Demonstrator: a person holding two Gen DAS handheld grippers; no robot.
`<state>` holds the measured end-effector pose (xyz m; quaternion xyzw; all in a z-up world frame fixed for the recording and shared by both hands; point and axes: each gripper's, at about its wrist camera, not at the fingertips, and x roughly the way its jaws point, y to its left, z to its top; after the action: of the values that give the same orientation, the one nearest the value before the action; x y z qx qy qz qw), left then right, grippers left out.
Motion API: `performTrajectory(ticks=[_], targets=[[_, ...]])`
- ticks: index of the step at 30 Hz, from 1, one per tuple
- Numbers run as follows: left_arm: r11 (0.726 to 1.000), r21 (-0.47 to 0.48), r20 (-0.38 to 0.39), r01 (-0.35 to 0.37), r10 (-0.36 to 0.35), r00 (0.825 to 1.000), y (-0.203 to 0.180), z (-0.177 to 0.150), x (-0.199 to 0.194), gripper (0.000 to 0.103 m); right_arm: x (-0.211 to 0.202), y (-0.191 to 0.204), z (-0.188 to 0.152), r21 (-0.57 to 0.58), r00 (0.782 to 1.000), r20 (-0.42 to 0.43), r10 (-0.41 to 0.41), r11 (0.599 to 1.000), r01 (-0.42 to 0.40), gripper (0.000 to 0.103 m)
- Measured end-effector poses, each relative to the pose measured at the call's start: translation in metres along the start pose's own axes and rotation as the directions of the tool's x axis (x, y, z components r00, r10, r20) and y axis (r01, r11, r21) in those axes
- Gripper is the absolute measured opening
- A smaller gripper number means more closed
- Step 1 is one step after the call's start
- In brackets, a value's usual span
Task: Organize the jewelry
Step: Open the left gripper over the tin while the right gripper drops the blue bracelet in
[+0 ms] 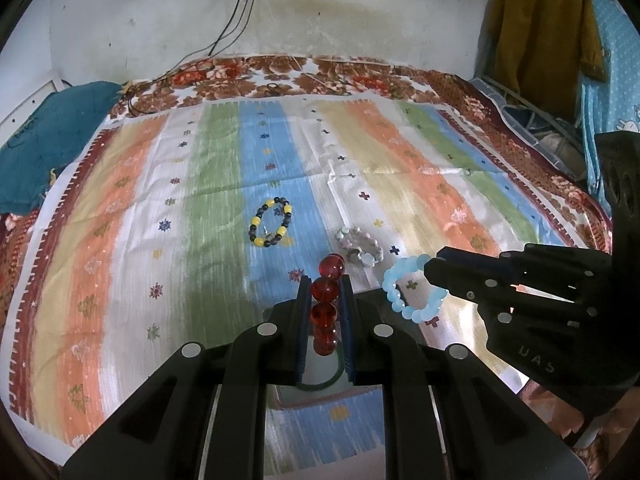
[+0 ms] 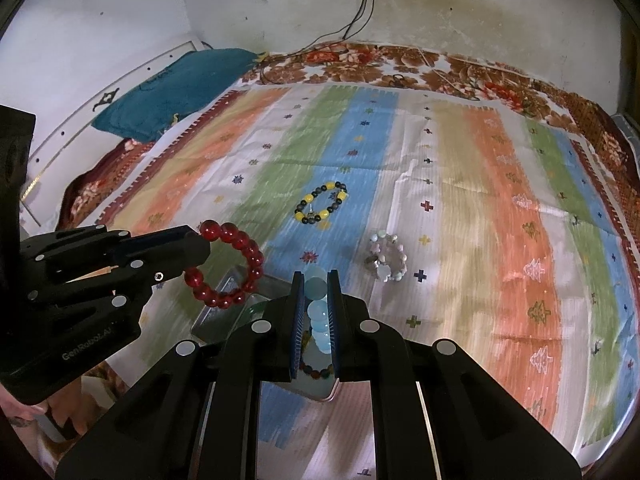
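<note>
My left gripper (image 1: 326,280) is shut on a red bead bracelet (image 1: 325,312), which hangs as a ring in the right wrist view (image 2: 236,264). My right gripper (image 2: 316,276) is shut on a light blue bead bracelet (image 2: 320,320), seen as a ring in the left wrist view (image 1: 404,288). Both are held above a shallow metal tray (image 2: 224,316) on the striped cloth. A dark multicolour bracelet (image 2: 316,370) lies in the tray under my right gripper. A yellow and black bracelet (image 1: 272,222) and a pale pastel bracelet (image 1: 360,246) lie on the cloth beyond.
The striped cloth (image 1: 160,200) covers a bed with a floral blanket (image 1: 280,76) at the far edge. A teal pillow (image 1: 52,136) lies at the left. Cables (image 1: 236,28) hang from a wall socket. Clothes (image 1: 540,32) hang at the right.
</note>
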<state>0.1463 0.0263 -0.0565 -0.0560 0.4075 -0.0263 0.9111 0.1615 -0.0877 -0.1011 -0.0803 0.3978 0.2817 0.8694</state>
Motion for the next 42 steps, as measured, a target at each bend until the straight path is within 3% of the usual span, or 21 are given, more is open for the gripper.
performTrajectory(ticks=[8,9,11,12,14,16,20,31,34,42], targets=[[1.000,-0.017,-0.026,0.001,-0.001,1.000,0.002,-0.004,0.003,0.014,0.001,0.000,-0.003,0.011,1.000,-0.018,0.015,1.000,-0.014,0.012],[1.000,-0.024,-0.027,0.000,0.000,1.000,0.003,-0.004,0.003,0.016,0.001,-0.002,-0.003,0.016,1.000,-0.021,0.011,1.000,-0.011,0.012],[0.999,-0.041,-0.029,-0.011,0.010,1.000,0.009,-0.003,0.003,0.031,0.002,-0.003,-0.003,0.018,1.000,-0.021,0.002,1.000,-0.002,0.013],[0.999,-0.050,-0.030,-0.020,0.018,0.999,0.012,-0.003,0.004,0.033,0.002,-0.006,-0.002,0.022,1.000,-0.019,-0.008,1.000,0.008,0.013],[0.997,-0.068,-0.036,-0.039,0.037,0.999,0.018,-0.003,0.006,0.035,0.002,-0.010,-0.002,0.028,1.000,-0.017,-0.020,0.999,0.021,0.017],[0.995,-0.084,-0.044,-0.054,0.051,0.998,0.024,-0.002,0.009,0.039,0.003,-0.015,-0.001,0.039,0.999,-0.016,-0.036,0.999,0.037,0.036],[0.989,-0.123,-0.054,-0.078,0.071,0.996,0.036,0.003,0.016,0.048,0.007,-0.026,0.003,0.063,0.999,-0.018,-0.046,0.997,0.047,0.036],[0.979,-0.175,-0.092,-0.102,0.086,0.992,0.053,0.024,0.044,0.061,0.025,-0.040,0.014,0.093,0.997,-0.053,-0.059,0.994,0.064,0.060],[0.979,-0.179,-0.103,-0.102,0.085,0.991,0.056,0.027,0.050,0.067,0.030,-0.039,0.019,0.087,0.996,-0.059,-0.061,0.994,0.066,0.061],[0.976,-0.176,-0.148,-0.131,0.105,0.983,0.061,0.039,0.078,0.071,0.046,-0.044,0.025,0.088,0.993,-0.089,-0.076,0.993,0.084,0.071]])
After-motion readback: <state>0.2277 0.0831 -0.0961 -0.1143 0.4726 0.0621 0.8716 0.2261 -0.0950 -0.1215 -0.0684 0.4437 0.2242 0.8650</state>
